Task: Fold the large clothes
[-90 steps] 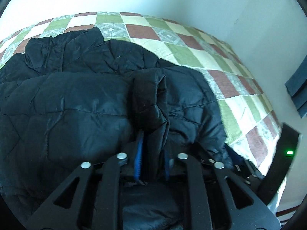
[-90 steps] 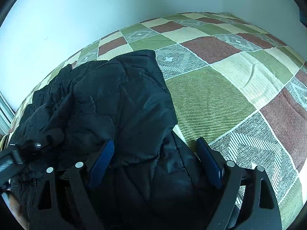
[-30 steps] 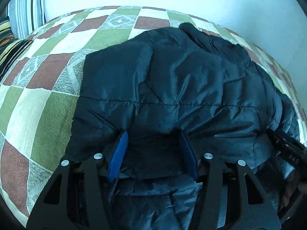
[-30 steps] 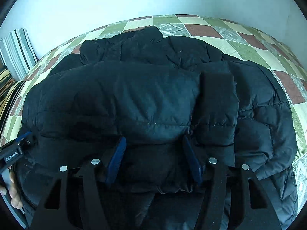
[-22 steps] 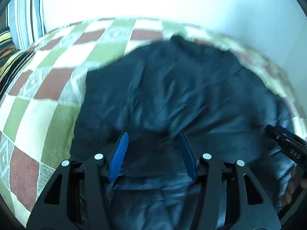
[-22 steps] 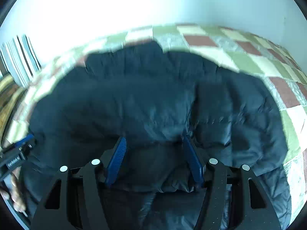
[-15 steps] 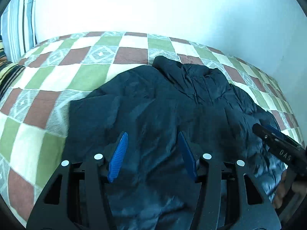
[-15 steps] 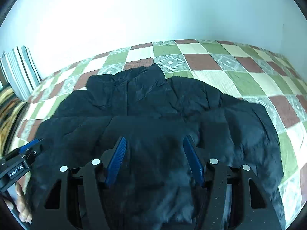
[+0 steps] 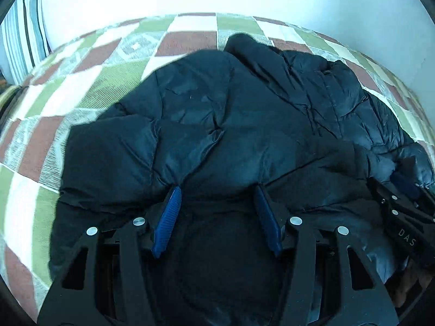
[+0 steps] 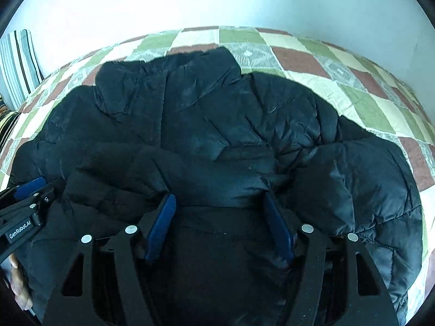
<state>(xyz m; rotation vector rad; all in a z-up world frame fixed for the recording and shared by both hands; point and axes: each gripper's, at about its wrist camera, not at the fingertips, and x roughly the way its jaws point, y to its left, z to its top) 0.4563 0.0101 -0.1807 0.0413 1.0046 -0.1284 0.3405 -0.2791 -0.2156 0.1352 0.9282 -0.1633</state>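
The black quilted puffer jacket [image 9: 217,125] is spread on the bed covered with a green, brown and cream checked quilt [image 9: 103,78], and each claw, the left claw [image 9: 217,198] and the right claw [image 10: 218,203], is held spread apart with the near hem bunched between its blue pads, not yet pinched. For a clean fold, it is judged that both claws should be clenched on the hem together and carried evenly toward the collar. How many layers lie between the pads cannot be told, and the nearest edge is hidden under the claw frames.
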